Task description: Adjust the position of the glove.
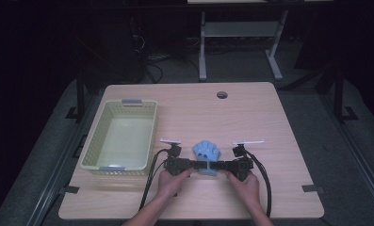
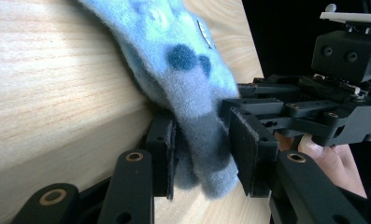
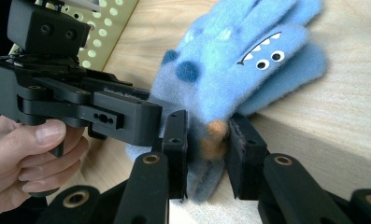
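Black jaws of the left hand-held gripper (image 2: 199, 156) are pinching the cuff end of a blue glove (image 2: 192, 93), pads pressing the fleece from both sides. Right hand-held gripper (image 3: 206, 154) is doing the same from the opposite side, its jaws closing on the cuff near an orange patch. Both are gripping the glove at once.

Glove is lying between the two hand-held grippers, cuff caught in both sets of jaws, fingers pointing away from the person. Whether it is resting on the bench (image 1: 269, 117) or slightly raised, I cannot tell.

Judgement: the grasp appears complete; any transfer is not yet done. A yellow basket (image 1: 93, 146) is sitting well apart, beyond the left hand-held gripper, with nothing visible inside. If the glove is going there, the lift and carry are remaining.
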### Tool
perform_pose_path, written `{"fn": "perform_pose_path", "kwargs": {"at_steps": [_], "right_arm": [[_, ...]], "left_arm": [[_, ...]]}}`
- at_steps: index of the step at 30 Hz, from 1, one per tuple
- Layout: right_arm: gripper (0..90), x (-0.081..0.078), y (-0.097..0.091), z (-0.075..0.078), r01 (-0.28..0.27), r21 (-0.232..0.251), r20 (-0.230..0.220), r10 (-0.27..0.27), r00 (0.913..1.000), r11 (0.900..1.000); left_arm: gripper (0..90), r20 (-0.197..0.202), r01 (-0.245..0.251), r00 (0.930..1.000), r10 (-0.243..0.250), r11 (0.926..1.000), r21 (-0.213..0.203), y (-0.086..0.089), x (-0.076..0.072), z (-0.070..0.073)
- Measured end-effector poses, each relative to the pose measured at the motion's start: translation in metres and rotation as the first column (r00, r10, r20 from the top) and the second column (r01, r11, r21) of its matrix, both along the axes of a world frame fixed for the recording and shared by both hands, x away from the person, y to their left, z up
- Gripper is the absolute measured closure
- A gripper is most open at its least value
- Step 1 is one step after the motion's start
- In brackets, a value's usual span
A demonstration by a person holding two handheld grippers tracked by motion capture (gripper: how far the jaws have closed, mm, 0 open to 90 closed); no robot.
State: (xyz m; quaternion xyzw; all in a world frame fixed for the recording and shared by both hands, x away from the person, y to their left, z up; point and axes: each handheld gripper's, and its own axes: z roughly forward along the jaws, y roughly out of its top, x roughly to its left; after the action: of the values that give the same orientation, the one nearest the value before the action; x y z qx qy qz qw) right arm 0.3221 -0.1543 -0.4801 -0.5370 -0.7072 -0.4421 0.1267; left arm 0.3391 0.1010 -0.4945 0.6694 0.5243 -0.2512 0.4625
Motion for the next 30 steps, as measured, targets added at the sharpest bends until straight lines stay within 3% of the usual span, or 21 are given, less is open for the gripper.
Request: {"fn": "perform_pose_path", "kwargs": {"at_steps": [15,30], "right_arm": [[71.1,-0.0009,0.0008,0.0011,0.003,-0.006,-0.003,-0.003,1.0,1.0],[72.7,-0.0015,0.0002,0.0014,0.008,0.005,0.005,-0.008,1.0,1.0]], "left_arm": [[65.8,0.025,0.016,0.9995,-0.017,0.9993,0.033,-0.0049,0.0014,0.0017],[68.7,0.021,0.025,0.9995,-0.025,0.9997,-0.002,-0.0047,0.0034,-0.0002]]}}
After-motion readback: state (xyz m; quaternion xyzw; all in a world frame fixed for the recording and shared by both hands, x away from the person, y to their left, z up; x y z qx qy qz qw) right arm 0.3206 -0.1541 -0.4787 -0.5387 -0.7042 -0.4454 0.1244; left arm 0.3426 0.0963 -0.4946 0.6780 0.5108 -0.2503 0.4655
